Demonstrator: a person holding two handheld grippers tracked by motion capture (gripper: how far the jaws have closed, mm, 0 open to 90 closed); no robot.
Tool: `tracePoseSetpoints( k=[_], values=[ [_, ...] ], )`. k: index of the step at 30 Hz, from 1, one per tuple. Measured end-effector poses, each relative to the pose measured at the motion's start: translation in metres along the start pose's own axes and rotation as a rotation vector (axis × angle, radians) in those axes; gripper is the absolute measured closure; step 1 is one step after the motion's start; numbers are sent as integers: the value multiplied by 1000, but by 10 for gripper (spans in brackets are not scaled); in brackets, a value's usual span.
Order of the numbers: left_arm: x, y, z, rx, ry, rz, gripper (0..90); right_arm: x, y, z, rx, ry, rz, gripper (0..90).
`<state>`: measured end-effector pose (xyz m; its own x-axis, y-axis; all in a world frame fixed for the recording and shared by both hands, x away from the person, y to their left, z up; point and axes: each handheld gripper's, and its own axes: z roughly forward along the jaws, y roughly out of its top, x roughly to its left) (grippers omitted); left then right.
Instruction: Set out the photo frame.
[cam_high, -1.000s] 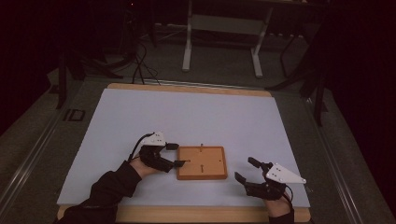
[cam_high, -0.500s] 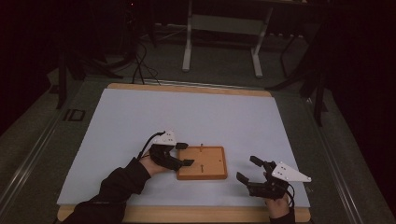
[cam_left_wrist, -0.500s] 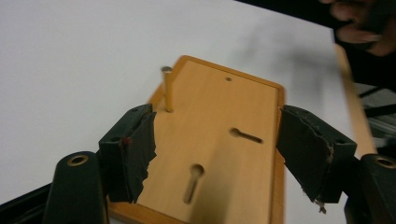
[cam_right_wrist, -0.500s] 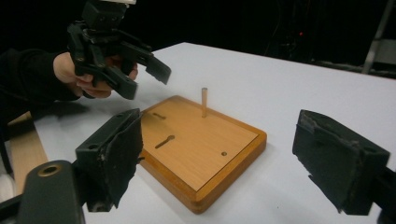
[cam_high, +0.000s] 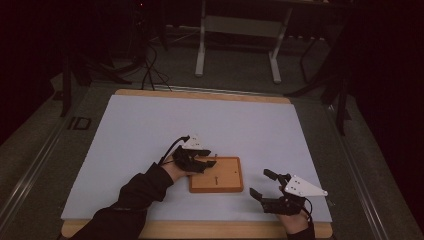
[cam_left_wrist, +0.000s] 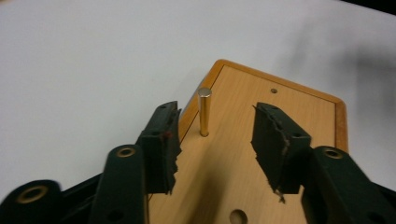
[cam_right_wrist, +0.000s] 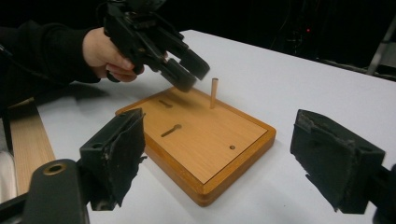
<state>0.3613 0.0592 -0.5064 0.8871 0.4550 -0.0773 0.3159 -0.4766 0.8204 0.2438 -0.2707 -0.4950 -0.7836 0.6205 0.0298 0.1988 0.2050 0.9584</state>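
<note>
Closing in on the brass peg (cam_left_wrist: 204, 112), the left gripper (cam_left_wrist: 215, 140) hung low over the near-left corner of the wooden board (cam_left_wrist: 261, 154), its jaws half spread and just then narrowing, with the peg standing upright ahead of the gap between them and neither pad touching it. In the high view the same left gripper (cam_high: 202, 161) overlapped the board's (cam_high: 220, 176) left edge on the white counter (cam_high: 150, 130). The right gripper (cam_high: 267, 186) waited apart at the board's right, jaws spread wide on nothing; from its own view the peg (cam_right_wrist: 214, 92) rose near the board's far edge, just beside the other tool's tips.

The main risk seemed to be alignment. The peg stood closer to the left pad (cam_left_wrist: 161, 144) than to the right one, so a squeeze from there would likely have met it on one side first and bent or tipped it in its hole. Since the peg lay beyond the pad tips, the jaws might also have shut short of it. Nothing pinned the board (cam_right_wrist: 201, 135), so a sideways shove or a tight pull could have slid or lifted it.
</note>
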Motion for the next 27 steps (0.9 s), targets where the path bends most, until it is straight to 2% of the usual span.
tracePoseSetpoints(
  k=[1,3,4,6,8,12,16,20,27],
  values=[
    [1,1,3,8,9,-4,522,0,0,0,3,5,1,177],
    [3,3,6,12,-3,-14,551,0,0,1,3,6,-1,177],
    [4,4,7,21,12,-6,557,0,0,1,4,10,1,177],
    [5,4,10,32,15,-1,605,1,0,1,7,15,-9,176],
    [6,4,12,40,4,5,647,1,-1,2,16,29,-19,170],
    [7,2,17,49,-2,6,695,2,-1,4,30,20,-31,171],
    [8,2,19,38,-2,-10,710,4,-1,5,35,14,-41,171],
    [6,3,21,31,-13,-6,717,3,-2,6,38,18,-29,171],
    [6,3,23,28,-6,-5,776,3,-2,7,44,16,-33,171]
  ],
)
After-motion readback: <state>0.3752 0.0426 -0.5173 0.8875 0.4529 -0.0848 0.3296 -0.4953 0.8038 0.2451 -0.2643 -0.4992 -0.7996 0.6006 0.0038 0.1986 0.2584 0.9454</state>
